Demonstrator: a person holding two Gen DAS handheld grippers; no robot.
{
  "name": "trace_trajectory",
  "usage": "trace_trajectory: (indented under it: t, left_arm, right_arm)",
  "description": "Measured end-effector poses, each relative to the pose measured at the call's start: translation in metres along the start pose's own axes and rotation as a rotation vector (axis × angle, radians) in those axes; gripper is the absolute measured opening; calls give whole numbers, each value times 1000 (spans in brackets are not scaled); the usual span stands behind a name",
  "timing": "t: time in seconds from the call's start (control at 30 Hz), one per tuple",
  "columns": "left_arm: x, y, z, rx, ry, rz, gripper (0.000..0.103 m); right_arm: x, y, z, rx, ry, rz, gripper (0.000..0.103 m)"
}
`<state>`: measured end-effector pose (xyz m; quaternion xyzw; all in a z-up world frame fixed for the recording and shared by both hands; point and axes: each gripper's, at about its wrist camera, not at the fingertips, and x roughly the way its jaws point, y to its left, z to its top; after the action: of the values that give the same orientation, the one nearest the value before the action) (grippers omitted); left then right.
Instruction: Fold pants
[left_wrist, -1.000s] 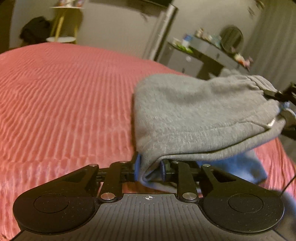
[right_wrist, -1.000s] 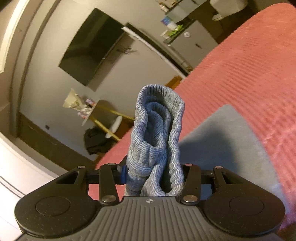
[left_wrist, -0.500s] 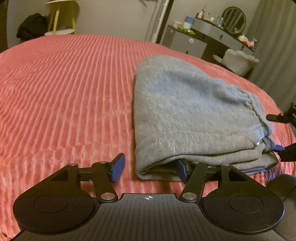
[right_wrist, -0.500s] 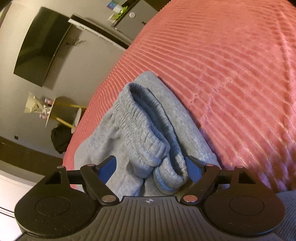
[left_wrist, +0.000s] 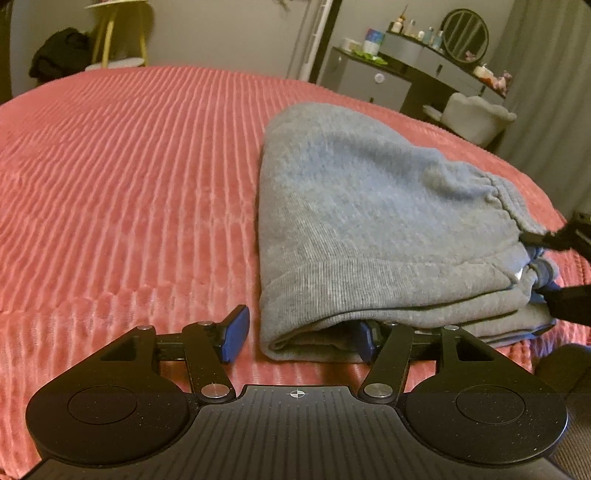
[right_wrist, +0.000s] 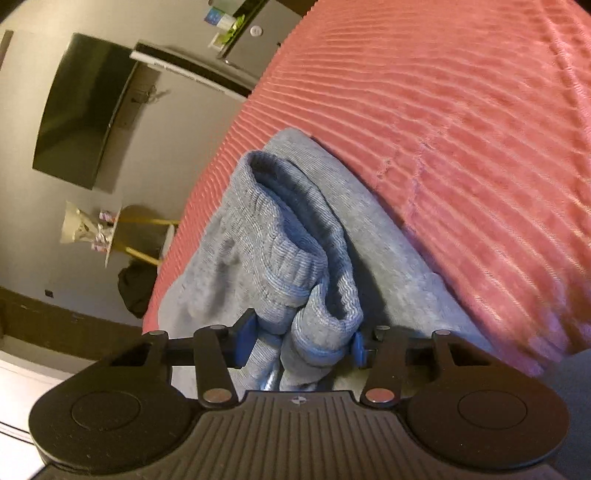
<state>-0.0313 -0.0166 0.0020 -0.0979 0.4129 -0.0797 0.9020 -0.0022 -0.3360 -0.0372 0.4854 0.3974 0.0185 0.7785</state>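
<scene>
1. Your left gripper sits low at the near edge of the fold with its jaws spread wide. One blue pad stands clear on the bedspread; the other is tucked just under the cloth's lower lip. It holds nothing.
2. Your right gripper has its jaws apart too. The ribbed waistband bunches between the pads and brushes them, but it looks released, not pinched.
3. The pants lie folded in a compact stack on the bed, hem edge toward you and the gathered waistband at the right end.
4. By my reading, this is the letting-go after a fold. Next, draw both tools straight back without snagging the layers, then tidy the bunched waistband if it springs up.
5. The fabric is soft grey fleece knit with a rounded, thick fold; cuffs and waistband are ribbed and elastic.
6. Beyond, the bedspread is red, plush and corded in ridges.
</scene>
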Motion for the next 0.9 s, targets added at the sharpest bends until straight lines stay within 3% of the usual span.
trace_trajectory:
  t: [0.13, 0.17, 0.2, 0.27, 0.33, 0.43, 0.7, 0.8, 0.9]
  left_arm:
    - [8, 3, 0, -21, 30, 7, 69]
    - [10, 3, 0, -23, 33, 11, 71]
    - [10, 3, 0, -23, 32, 12, 71]
    - [9, 5, -1, -29, 30, 8, 72]
    - [8, 8, -1, -42, 27, 0, 72]
    - [6, 12, -1, -48, 18, 6, 72]
    - [2, 14, -2, -44, 23, -1, 71]
    - [1, 13, -1, -39, 20, -1, 70]
    - [1, 13, 0, -47, 16, -20, 62]
  right_arm:
    - [10, 1, 5, 70, -15, 44, 69]
    - [14, 2, 7, 72, -11, 41, 69]
    - [20, 5, 7, 64, -3, 21, 68]
    - [25, 18, 2, 7, -12, -73, 51]
    - [23, 34, -3, -68, -41, -133, 42]
    - [7, 62, -9, -153, -104, -96, 40]
    - [-39, 103, 4, -198, -214, 63, 40]
    - [-44, 104, 8, -211, -232, 64, 40]
    - [-43, 99, 6, -195, -223, 40, 40]
